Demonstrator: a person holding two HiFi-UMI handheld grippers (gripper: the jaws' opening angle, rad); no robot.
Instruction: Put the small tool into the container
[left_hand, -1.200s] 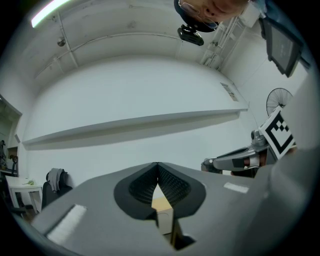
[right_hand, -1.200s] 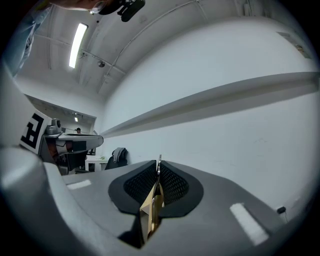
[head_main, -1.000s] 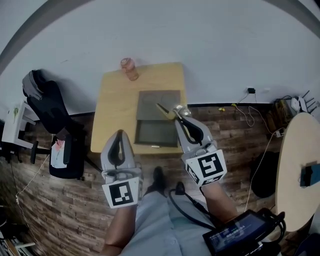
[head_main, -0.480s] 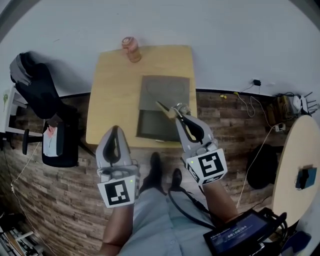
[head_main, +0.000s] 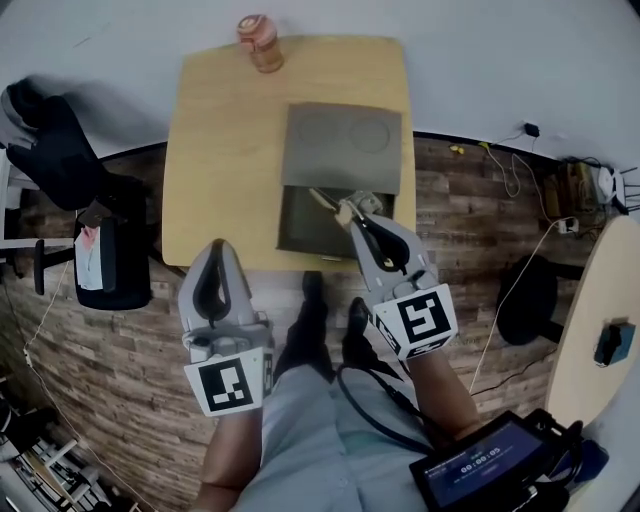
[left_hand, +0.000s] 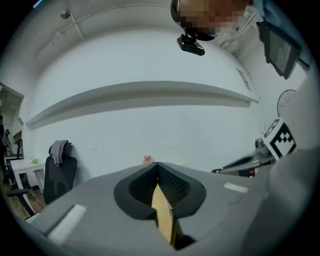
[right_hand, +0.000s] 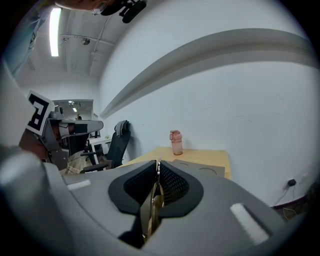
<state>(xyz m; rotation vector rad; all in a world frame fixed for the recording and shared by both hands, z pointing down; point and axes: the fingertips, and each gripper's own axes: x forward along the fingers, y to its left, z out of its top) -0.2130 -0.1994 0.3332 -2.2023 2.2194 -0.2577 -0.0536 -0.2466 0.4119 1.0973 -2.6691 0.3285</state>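
A small slim tool (head_main: 326, 199) with a yellowish handle sticks out to the left from my right gripper (head_main: 357, 212), which is shut on it. In the head view the tool hangs over the dark open container (head_main: 305, 232) at the near edge of the wooden table (head_main: 225, 150). In the right gripper view the tool (right_hand: 151, 207) shows as a thin metal strip pinched between the pads of the right gripper (right_hand: 158, 162). My left gripper (head_main: 214, 252) is shut with nothing in it and hovers just off the table's near edge, left of the container.
A flat grey lid (head_main: 343, 147) lies on the table behind the container. A pink bottle (head_main: 259, 42) stands at the table's far edge by the white wall. A black office chair (head_main: 60, 160) is at the left. Cables trail over the wooden floor at the right.
The table has come nearer and lower in the head view. My right gripper with the tool now hangs over the dark container instead of short of it. The left gripper keeps its pose.
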